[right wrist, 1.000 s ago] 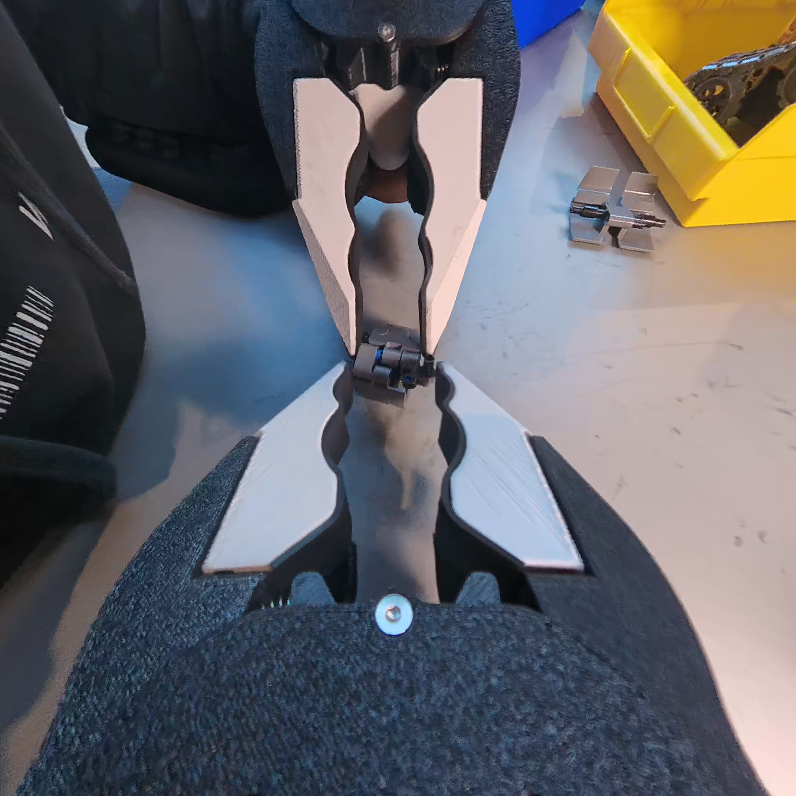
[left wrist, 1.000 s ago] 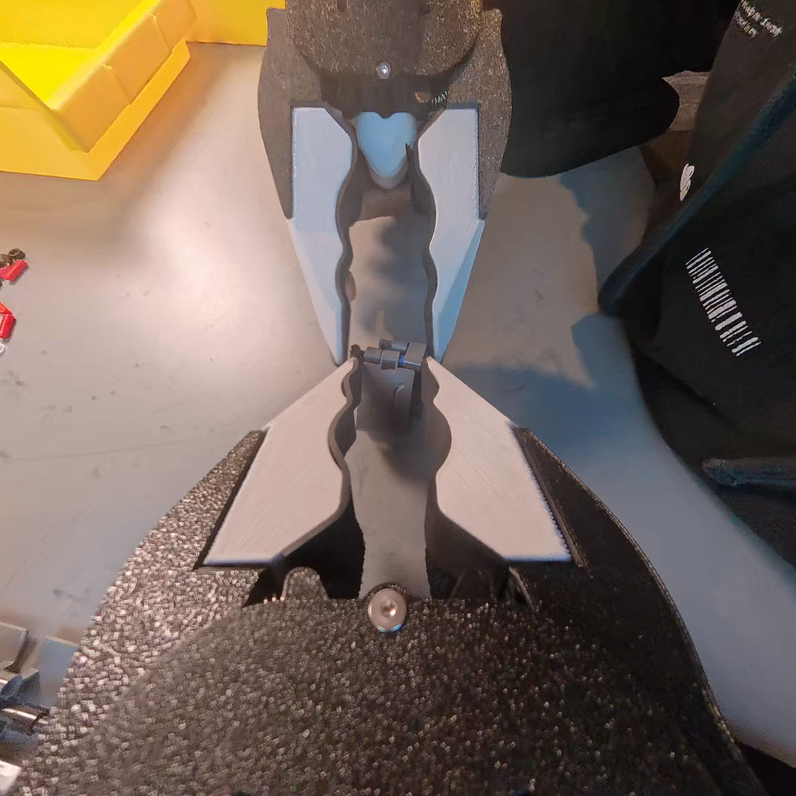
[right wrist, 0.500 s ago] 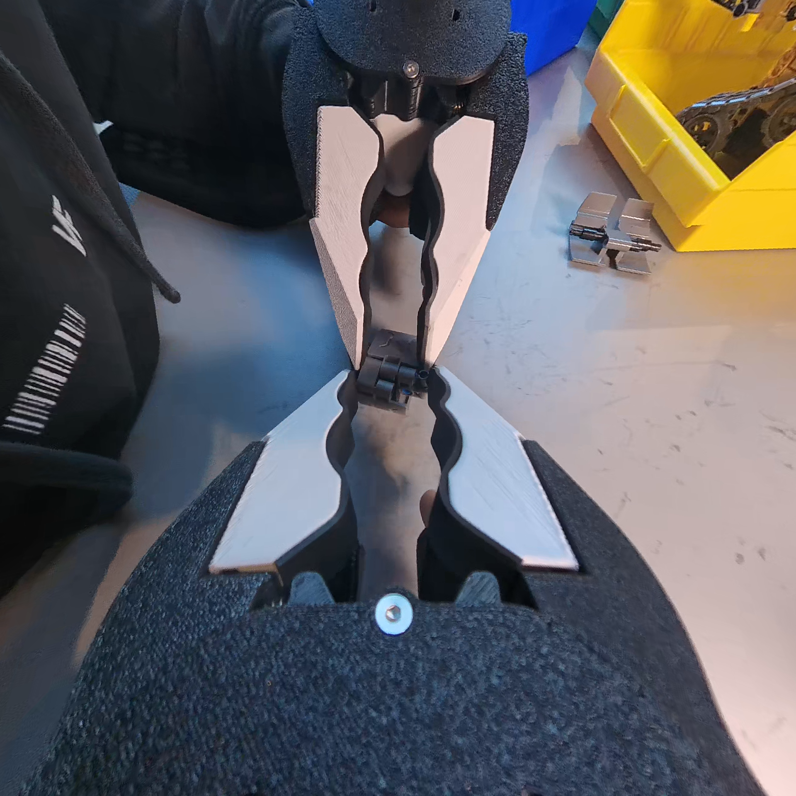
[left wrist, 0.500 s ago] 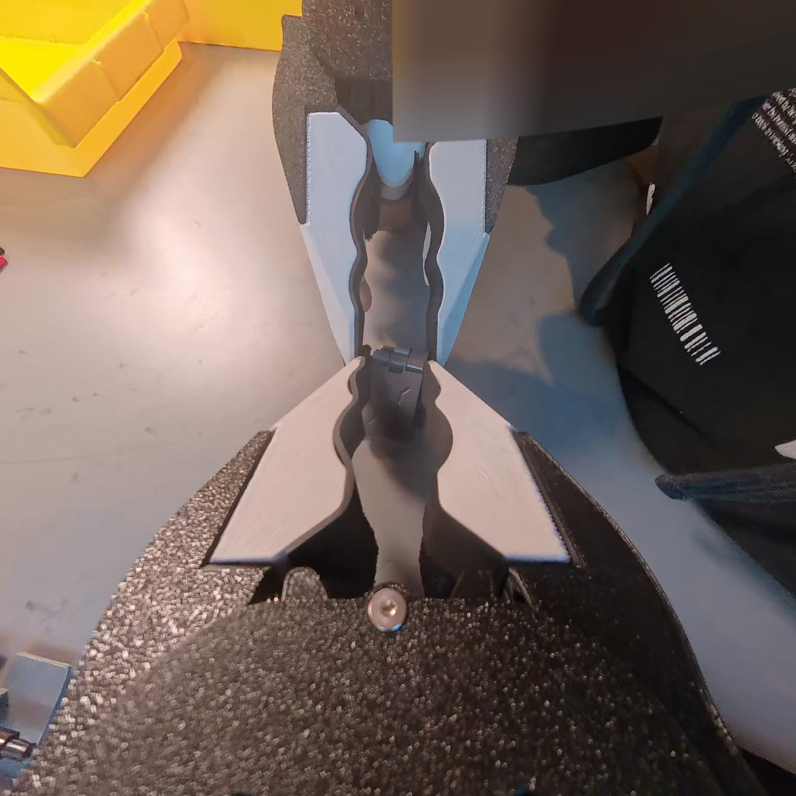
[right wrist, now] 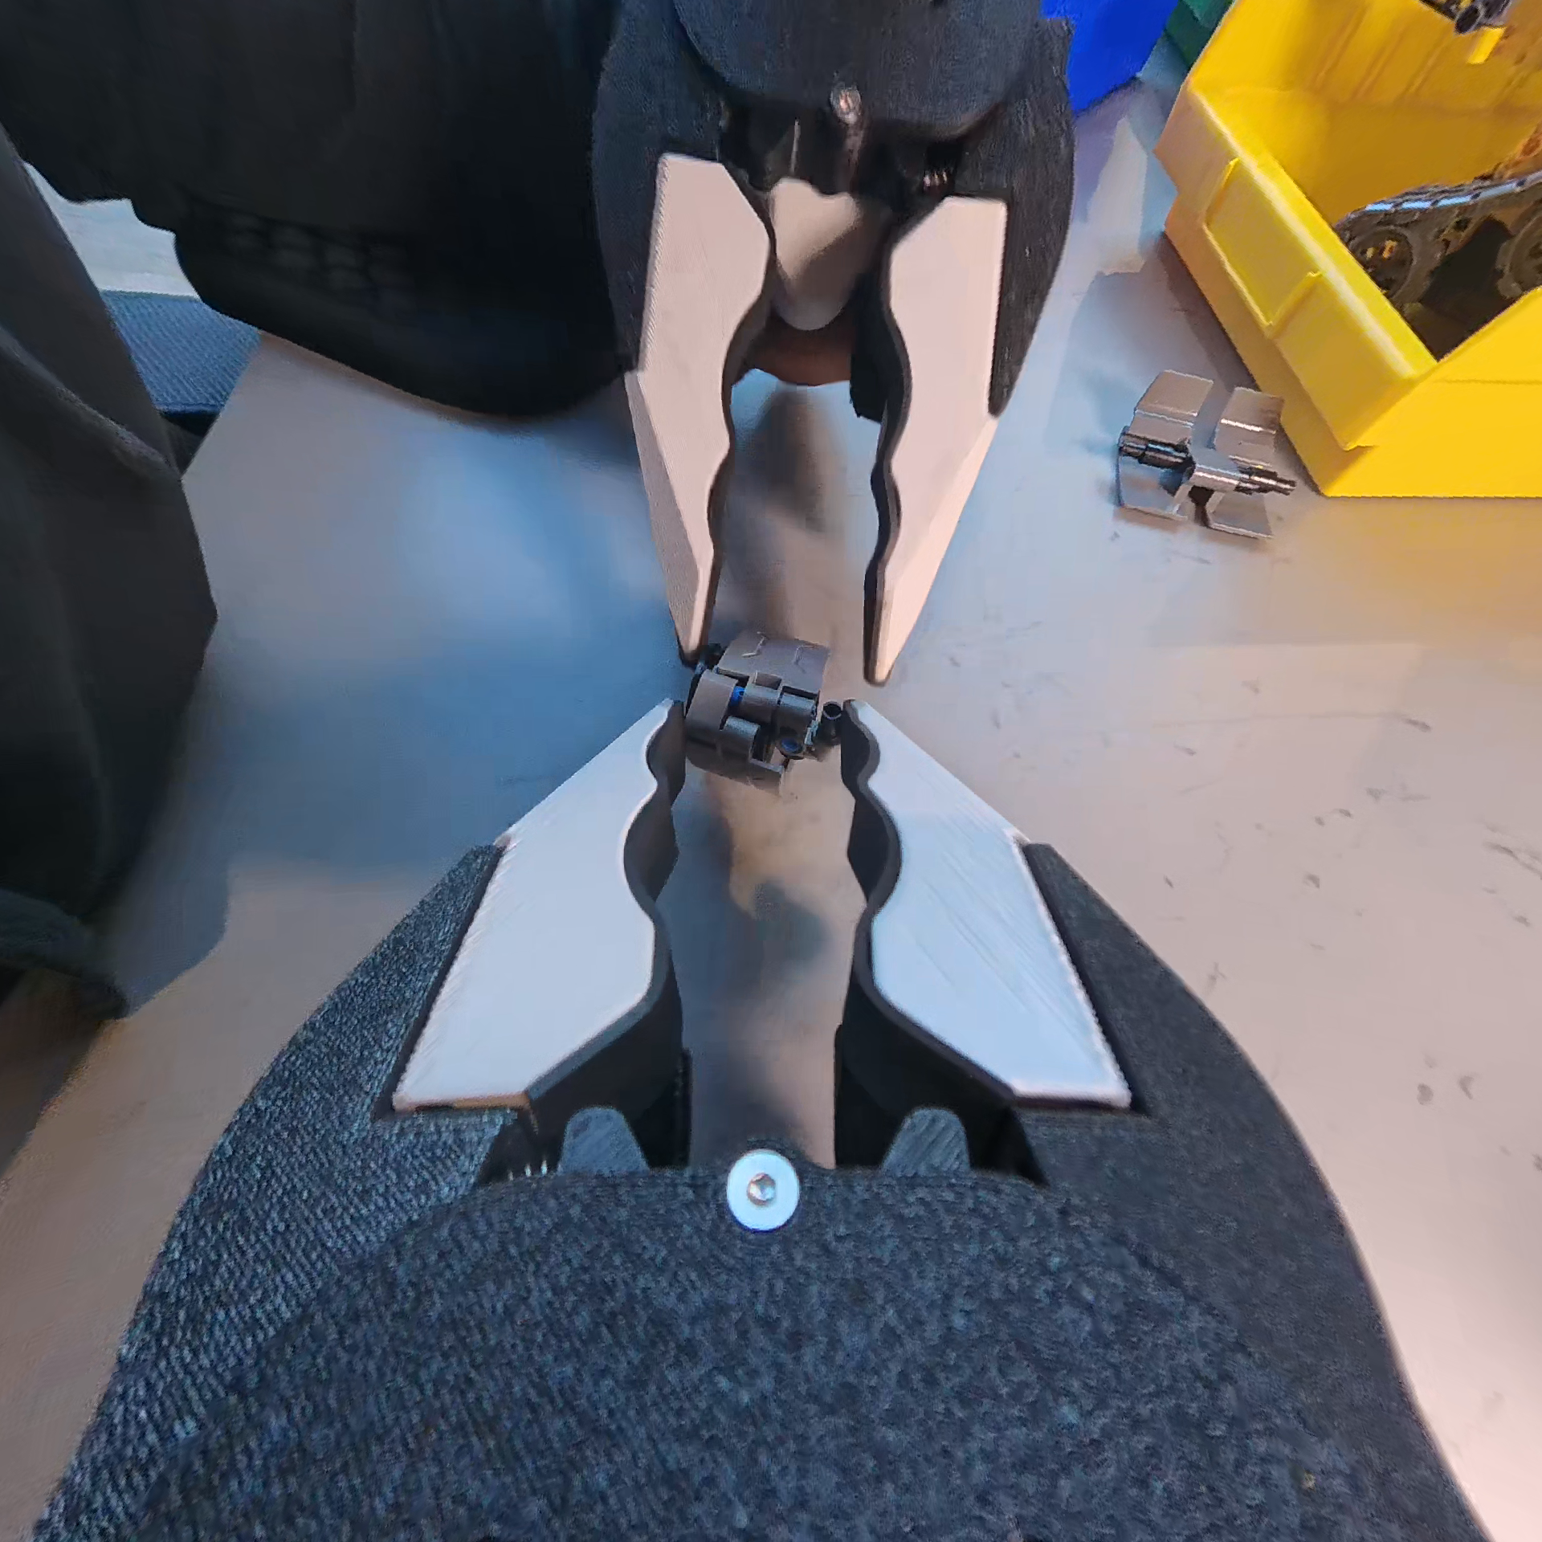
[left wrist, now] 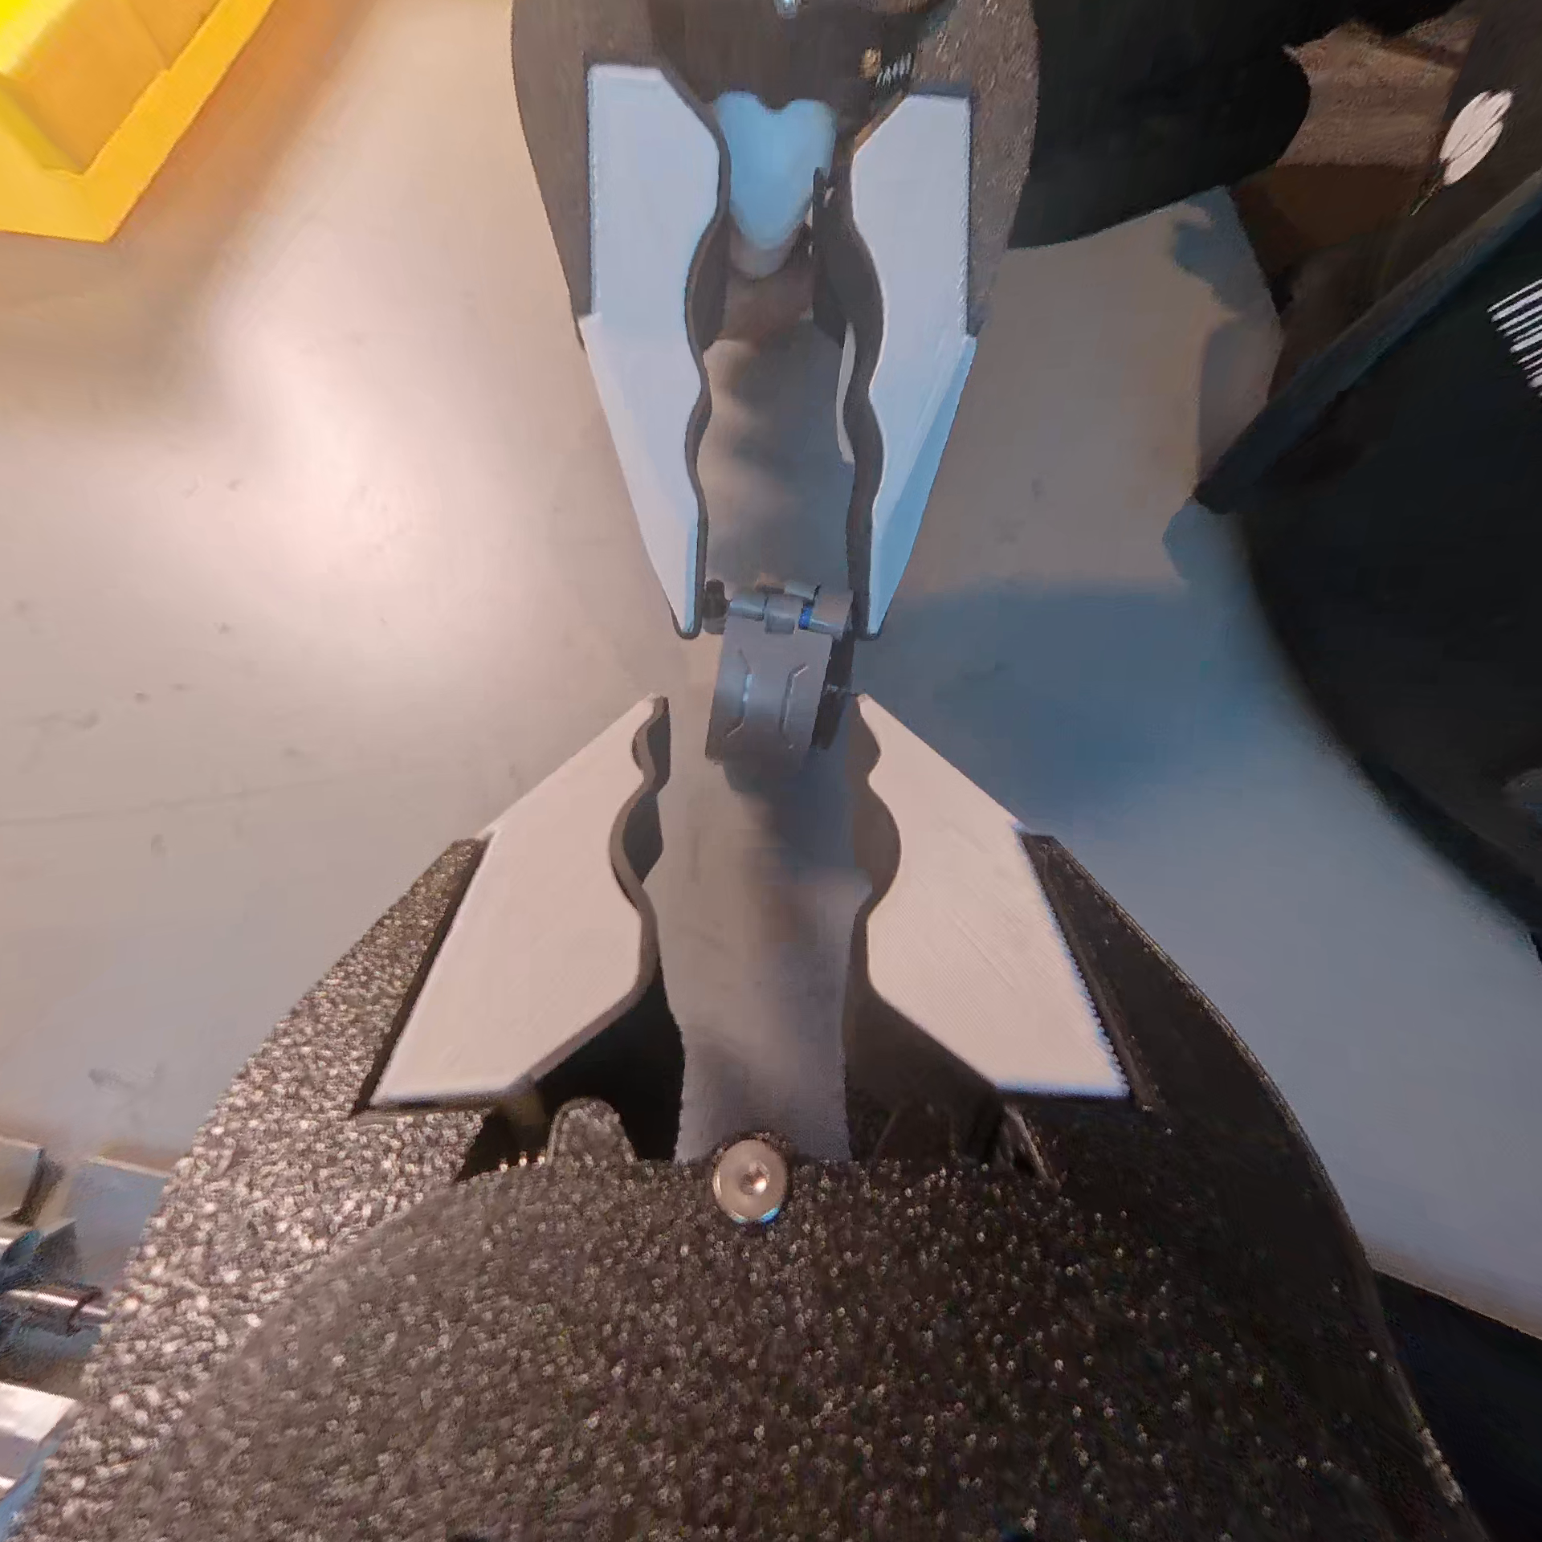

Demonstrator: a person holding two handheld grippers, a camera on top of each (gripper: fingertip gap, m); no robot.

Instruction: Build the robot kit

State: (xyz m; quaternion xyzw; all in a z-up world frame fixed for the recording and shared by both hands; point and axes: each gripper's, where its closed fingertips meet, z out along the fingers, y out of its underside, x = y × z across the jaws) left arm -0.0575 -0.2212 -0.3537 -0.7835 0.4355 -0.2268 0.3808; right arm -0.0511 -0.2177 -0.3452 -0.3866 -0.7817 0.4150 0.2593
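Fingers (left wrist: 542, 943) of the left gripper (left wrist: 763, 705) stand spread and released, with a gap on each side of the part (left wrist: 759, 709), which hangs between their tips above the table (left wrist: 292, 501). The right gripper (right wrist: 761, 713) faces it tip to tip and is clenched on the part's hinged end, so the part is held by that gripper alone. In the right wrist view, a black garment (right wrist: 83, 584) fills the left edge, soft and folded. In the middle the two grippers meet: rough, grainy black bodies with smooth pale fingers, each wedge-shaped with a wavy black inner edge. The part is small, grey and blocky, built of short links on a pin with a touch of blue. Farther right a grey metal clip (right wrist: 1201, 459) lies flat on the scuffed grey table, with a rod across two bent plates. Beside it stands a yellow bin (right wrist: 1302, 334) of glossy plastic, holding a black track (right wrist: 1435, 242) with wheels. A blue bin (right wrist: 1101, 50) sits behind; its contents cannot be seen
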